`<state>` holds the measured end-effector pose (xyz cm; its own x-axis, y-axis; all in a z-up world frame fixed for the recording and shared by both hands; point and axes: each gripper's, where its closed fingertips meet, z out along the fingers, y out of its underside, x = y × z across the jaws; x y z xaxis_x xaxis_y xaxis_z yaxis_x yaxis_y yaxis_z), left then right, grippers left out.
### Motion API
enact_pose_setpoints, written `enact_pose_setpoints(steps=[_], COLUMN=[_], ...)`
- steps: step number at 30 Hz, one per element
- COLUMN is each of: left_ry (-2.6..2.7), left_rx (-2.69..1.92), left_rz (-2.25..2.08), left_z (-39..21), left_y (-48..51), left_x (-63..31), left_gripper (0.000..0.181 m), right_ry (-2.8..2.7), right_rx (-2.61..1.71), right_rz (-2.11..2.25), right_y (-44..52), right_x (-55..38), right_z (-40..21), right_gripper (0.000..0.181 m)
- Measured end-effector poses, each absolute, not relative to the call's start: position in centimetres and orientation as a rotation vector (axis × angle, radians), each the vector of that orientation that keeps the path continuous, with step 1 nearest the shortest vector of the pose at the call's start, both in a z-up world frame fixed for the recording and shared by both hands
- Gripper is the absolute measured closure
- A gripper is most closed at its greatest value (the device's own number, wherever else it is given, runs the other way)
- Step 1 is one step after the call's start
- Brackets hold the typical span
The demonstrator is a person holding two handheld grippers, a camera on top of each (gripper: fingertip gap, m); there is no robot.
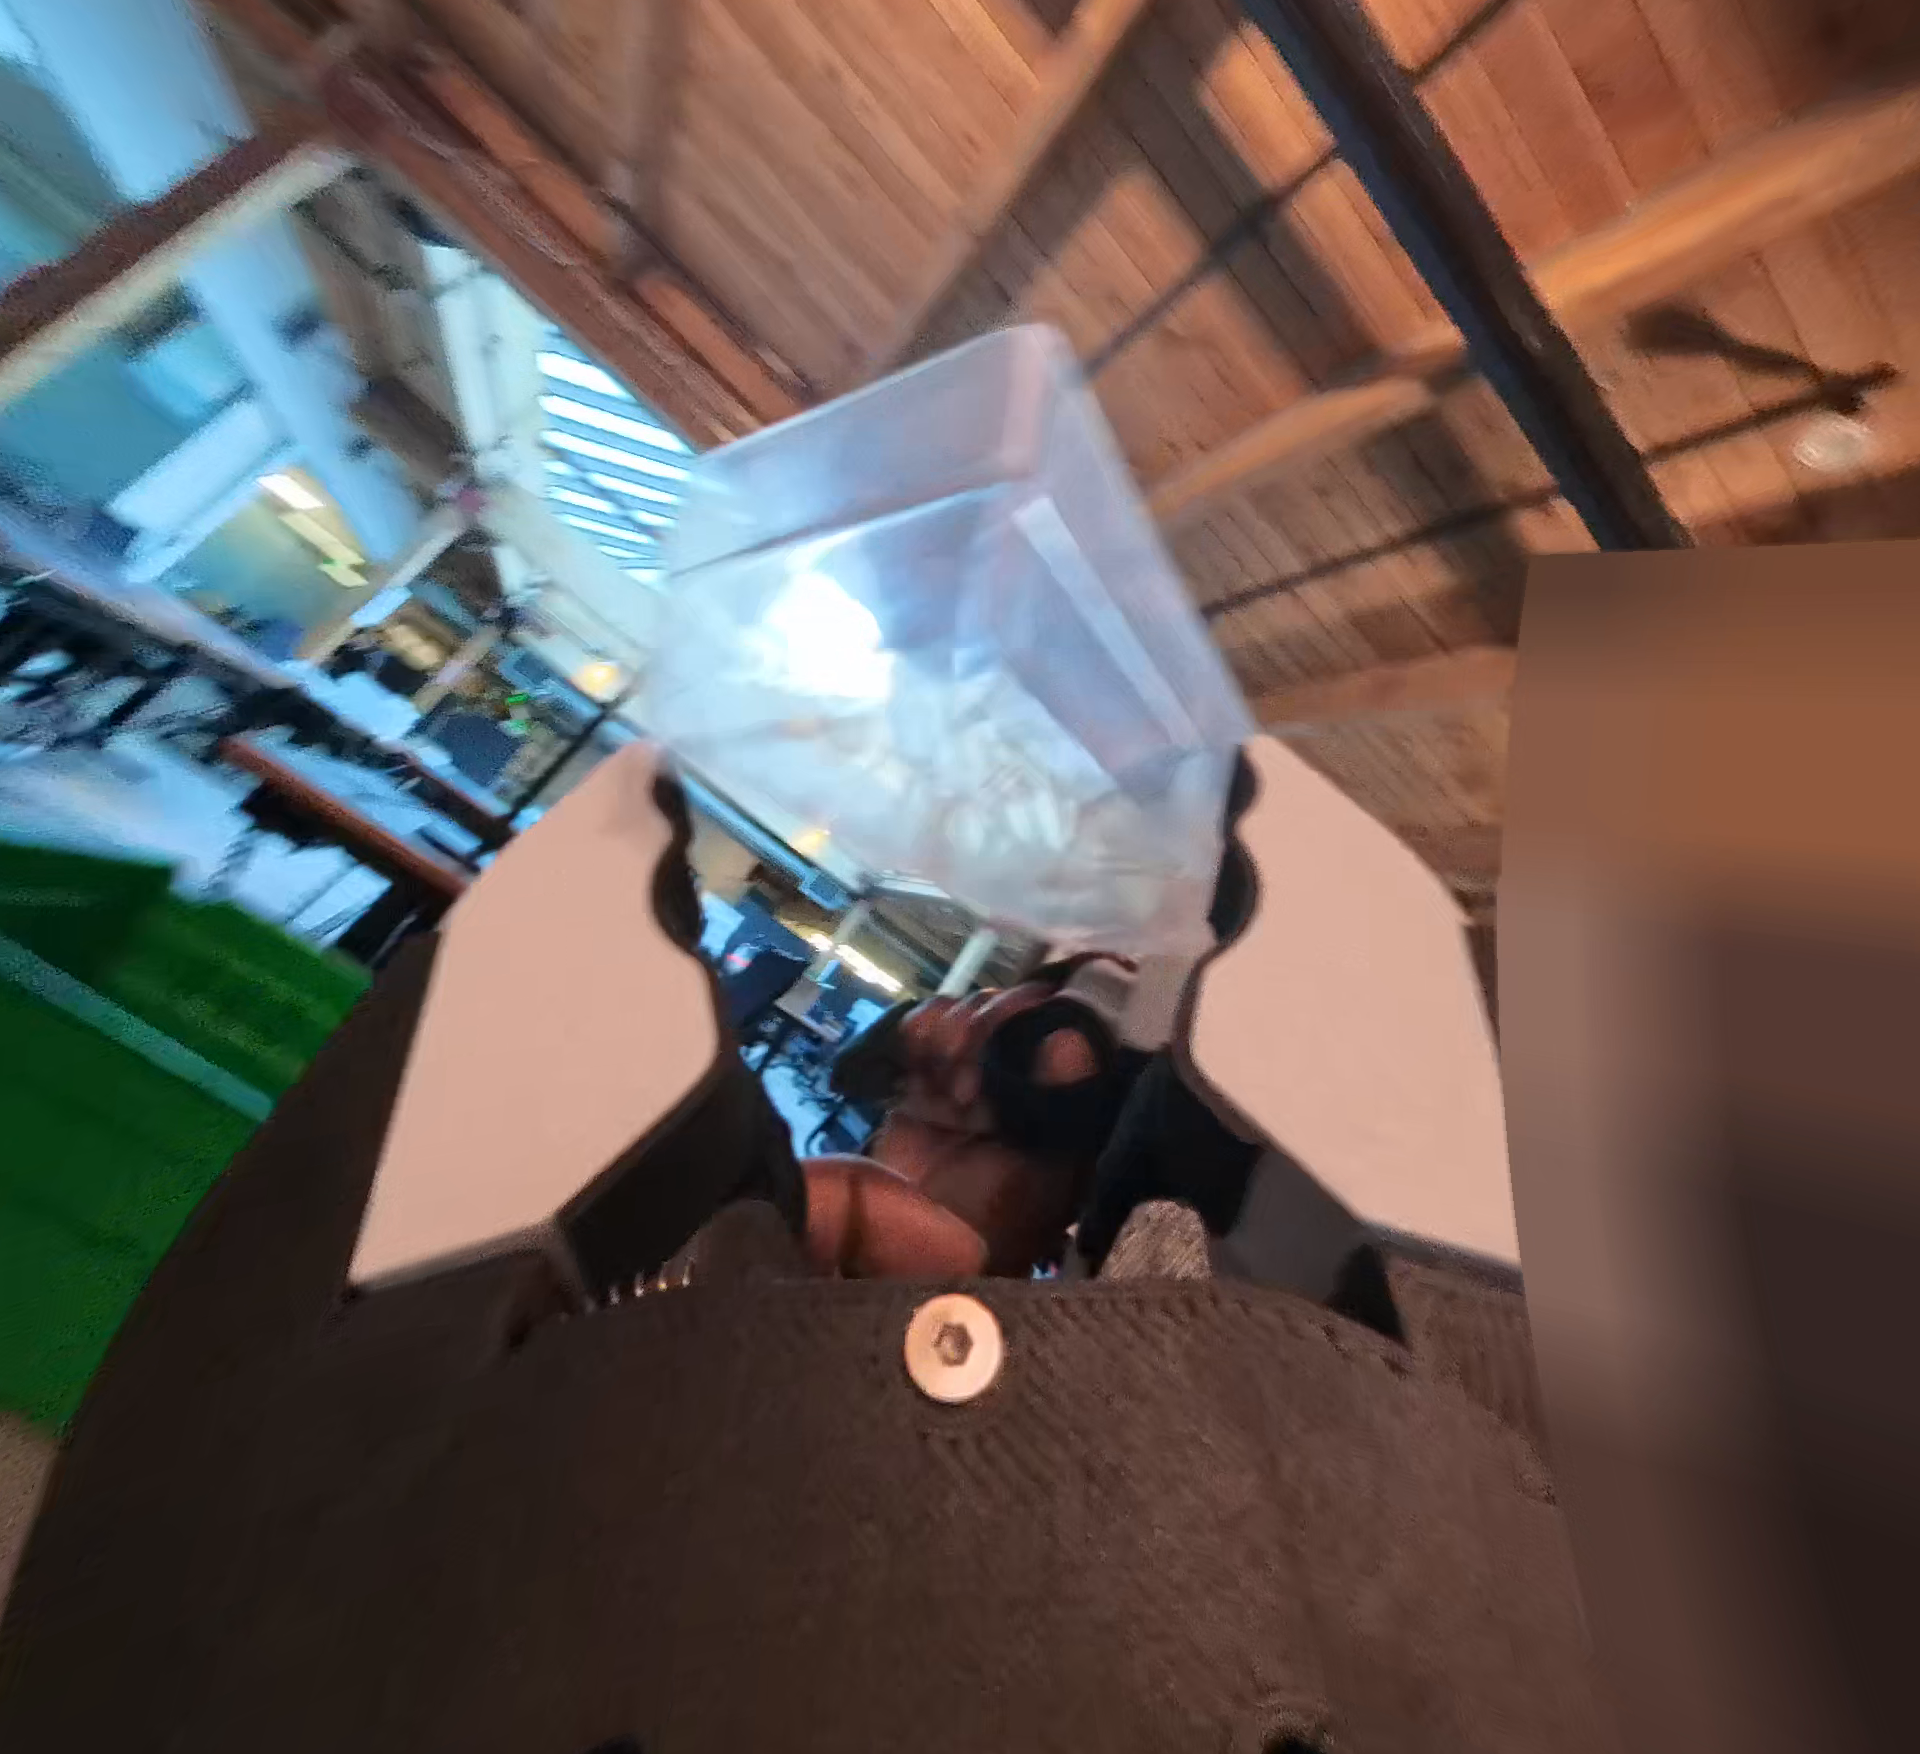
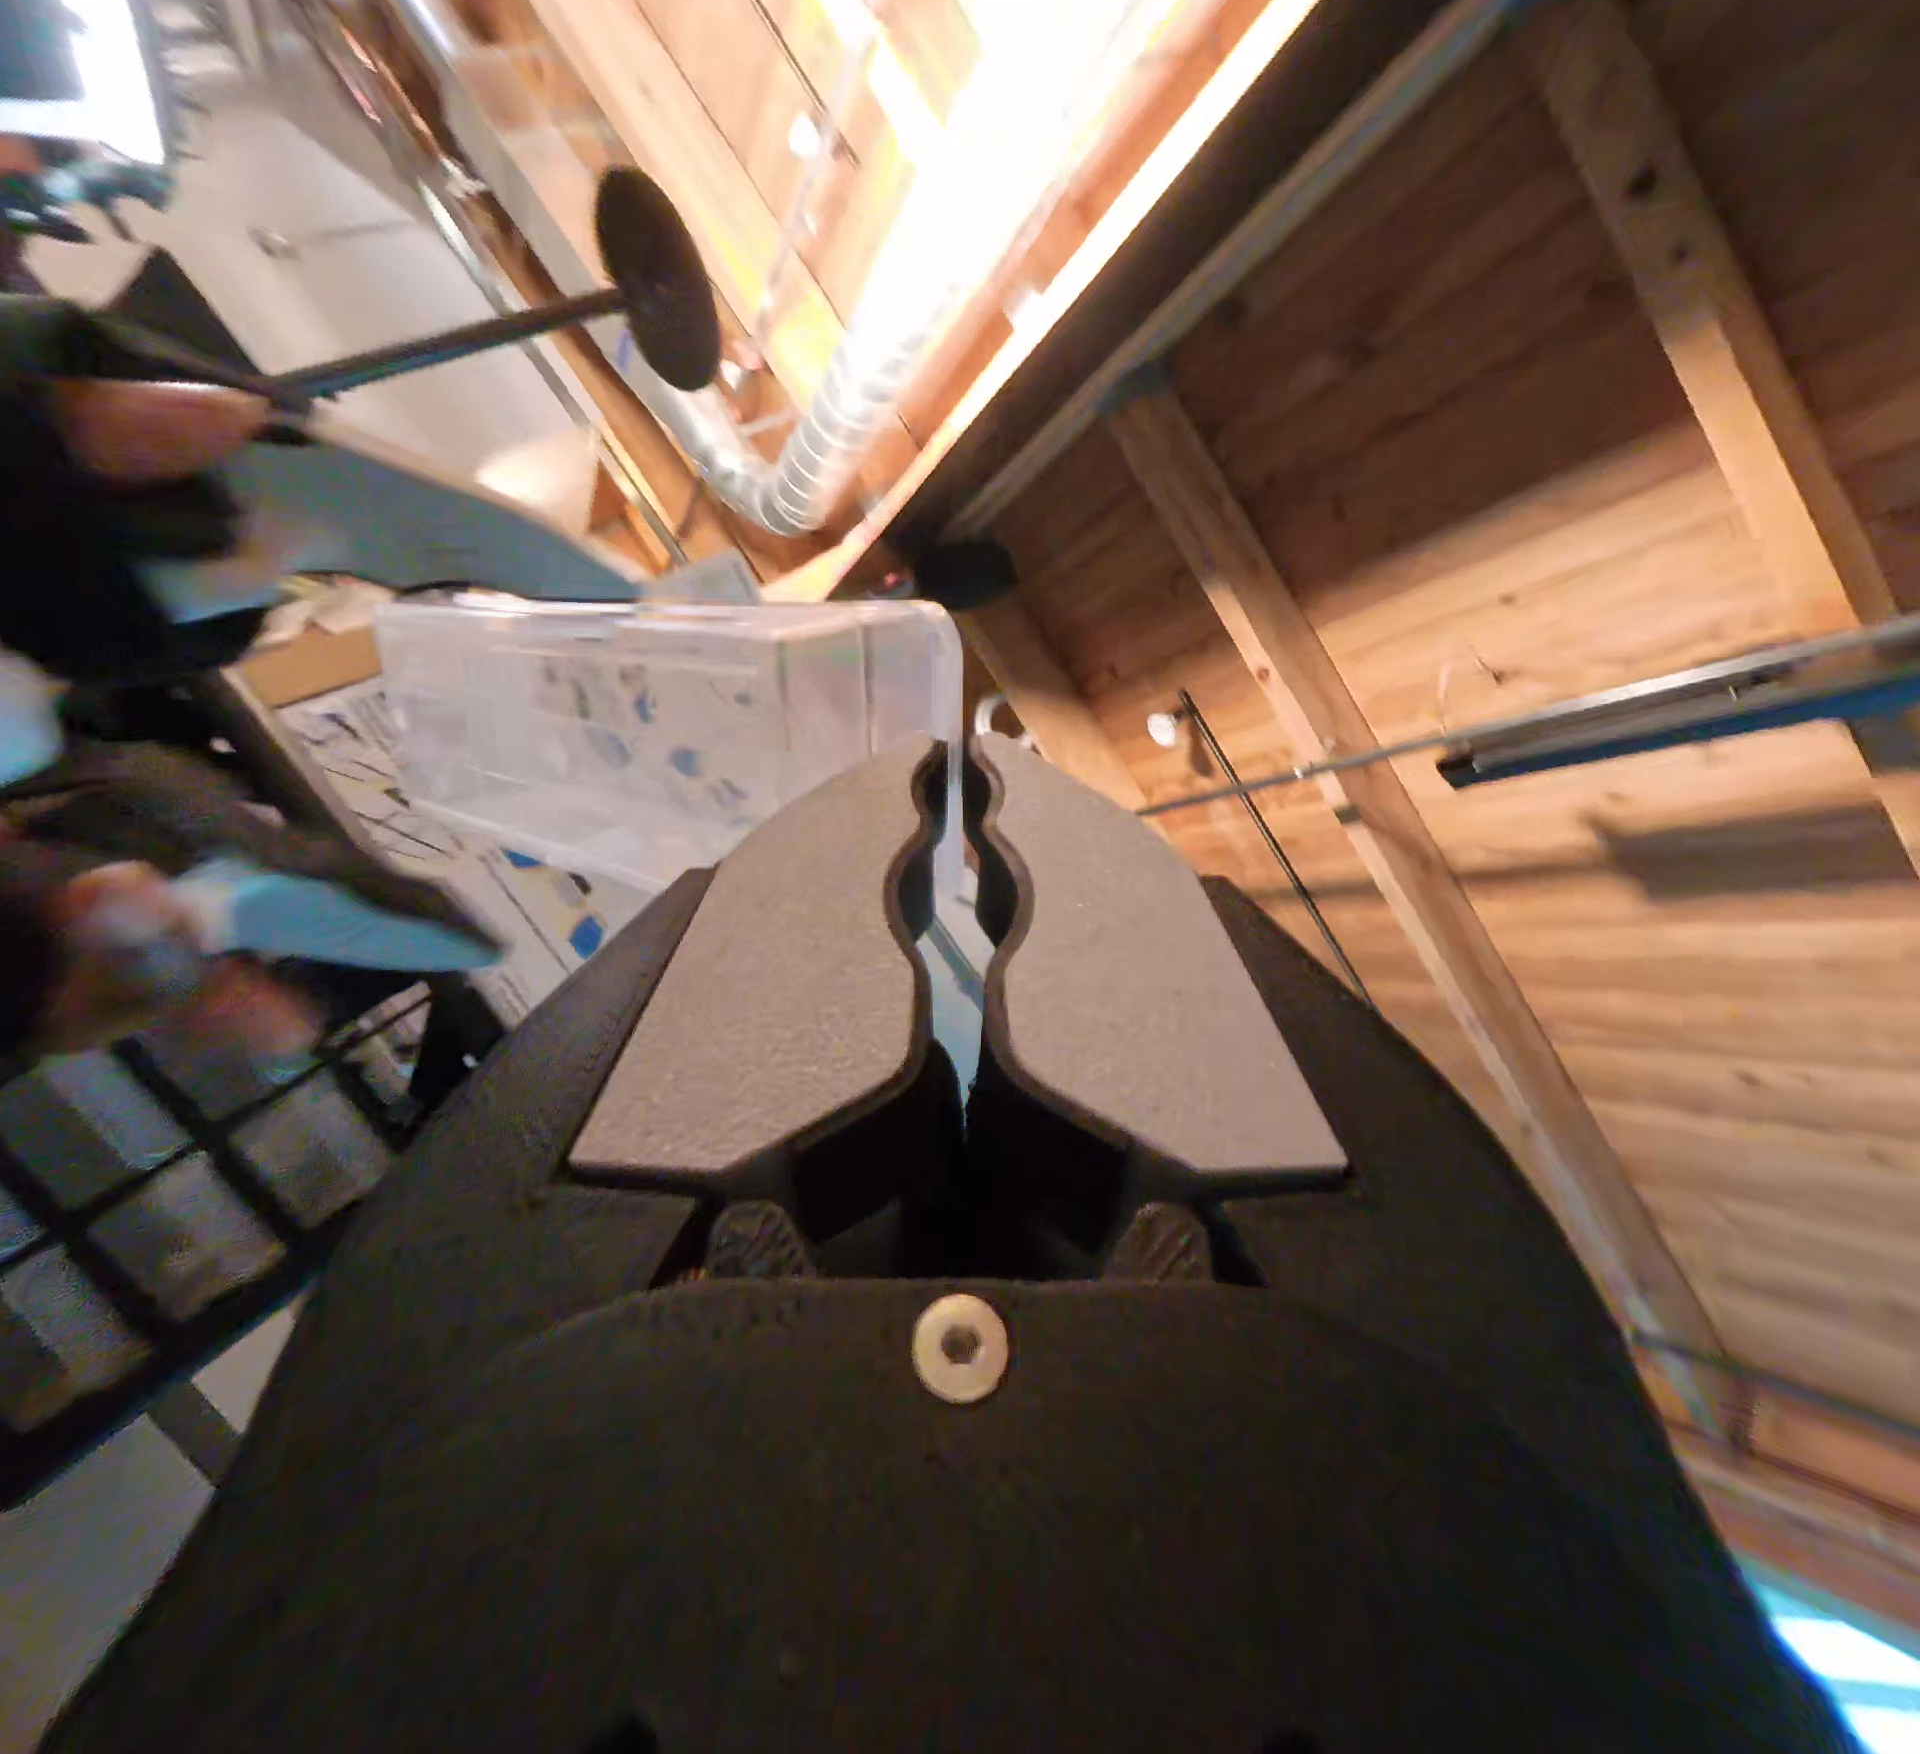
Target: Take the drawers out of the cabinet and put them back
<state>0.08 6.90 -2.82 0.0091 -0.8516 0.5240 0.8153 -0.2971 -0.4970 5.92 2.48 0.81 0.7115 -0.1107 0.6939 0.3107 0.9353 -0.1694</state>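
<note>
**A:** What containers show, and what is inside them?

**B:** One clear plastic drawer [image 2: 665,738], seen by both cameras. In the right wrist view it is a long, see-through box lifted in the air, tilted, in front of a slanted wooden ceiling [image 2: 1507,665]. I can see nothing lying loose inside it. The blue and white patches that show through its walls belong to blurred surroundings behind it.

**A:** Who holds it?

**B:** The right gripper [image 2: 958,774] pinches it. Its two grey fingers [image 2: 790,966] are nearly together, with only a thin clear wall at the drawer's right end between their tips.

**A:** And the left wrist view?

**B:** It is blurred. The drawer [image 1: 935,665] appears end-on as a clear box, just beyond the tips of the left gripper [image 1: 951,769]. That gripper's pale fingers [image 1: 561,1039] stand wide apart, and the drawer's lower edge lies between the tips. I cannot tell whether they touch it. The pale shapes inside the box may be reflections or the room behind; the blur hides which.

**A:** Is the cabinet visible?

**B:** I cannot make one out in either view. The drawer is out in the open air.

**A:** Any labels or writing?

**B:** None I can read. A silver corrugated duct [image 2: 821,468] runs along the ceiling, a person's hand [image 1: 977,1091] shows low between the left fingers, and a green surface [image 1: 125,1081] lies at the left edge.
</note>
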Motion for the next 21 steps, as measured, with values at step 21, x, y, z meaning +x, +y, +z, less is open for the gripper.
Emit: enact_pose_setpoints(steps=[21], left_ry=[0.149], left_rx=[-0.746], left_rz=[-1.574], left_z=[-1.9], left_y=[5.4], left_x=[-2.6], left_gripper=[0.111], right_ry=[-1.271], right_rx=[-0.466], right_rz=[-0.024], right_y=[2.1], right_x=[1.0], right_z=[-5.6], right_gripper=[0.136])
